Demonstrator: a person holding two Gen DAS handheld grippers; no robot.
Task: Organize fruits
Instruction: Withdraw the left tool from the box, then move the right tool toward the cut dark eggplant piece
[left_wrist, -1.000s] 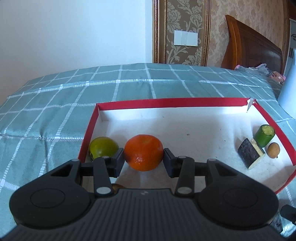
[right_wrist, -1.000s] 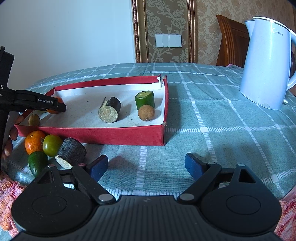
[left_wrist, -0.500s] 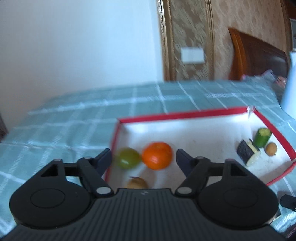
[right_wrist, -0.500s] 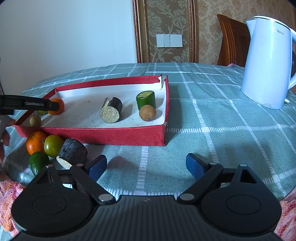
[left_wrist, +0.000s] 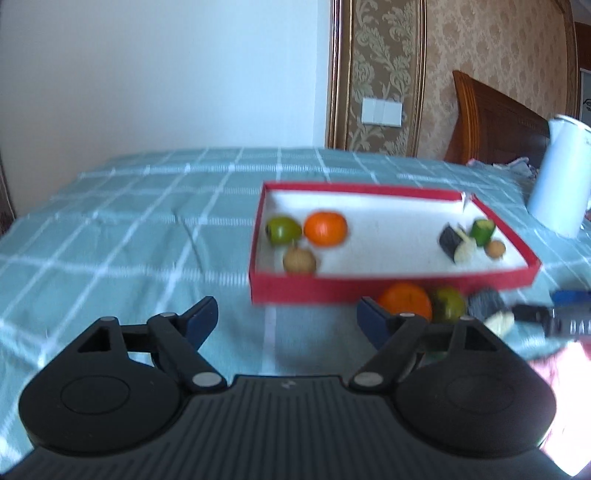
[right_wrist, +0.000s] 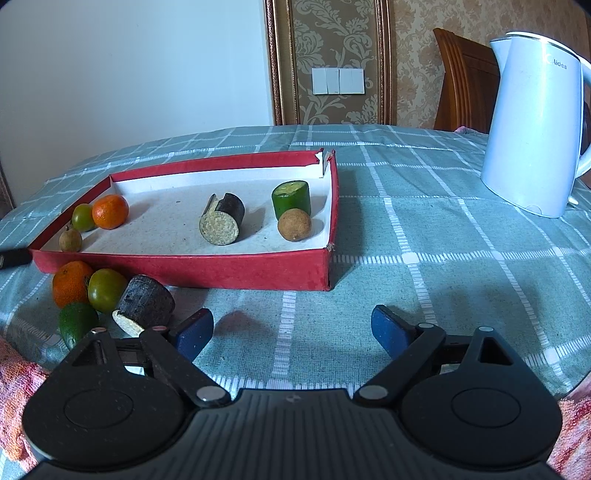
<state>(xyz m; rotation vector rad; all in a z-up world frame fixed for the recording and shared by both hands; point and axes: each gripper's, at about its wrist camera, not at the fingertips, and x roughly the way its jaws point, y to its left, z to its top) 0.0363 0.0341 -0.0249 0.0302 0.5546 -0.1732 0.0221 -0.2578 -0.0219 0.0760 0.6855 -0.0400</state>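
A red tray (right_wrist: 236, 269) with a white floor holds an orange (right_wrist: 110, 211), a green fruit (right_wrist: 82, 217) and a small brown fruit (right_wrist: 70, 239) at its left end, and a dark cut piece (right_wrist: 222, 223), a green cut piece (right_wrist: 291, 196) and a round brown fruit (right_wrist: 294, 224) at its right. In front of the tray lie an orange (right_wrist: 70, 282), a green tomato (right_wrist: 105, 290), a dark piece (right_wrist: 146, 305) and a green fruit (right_wrist: 77, 323). My left gripper (left_wrist: 286, 319) is open and empty, back from the tray (left_wrist: 391, 286). My right gripper (right_wrist: 291, 332) is open and empty over the cloth.
A white kettle (right_wrist: 535, 122) stands at the right on the green checked tablecloth (right_wrist: 443, 240). A red patterned towel (right_wrist: 14, 387) lies at the near left edge. A wooden chair (right_wrist: 461, 81) stands behind the table.
My left gripper let go of the orange inside the tray, opened wide and pulled back and to the left out of the tray. My right gripper has barely moved.
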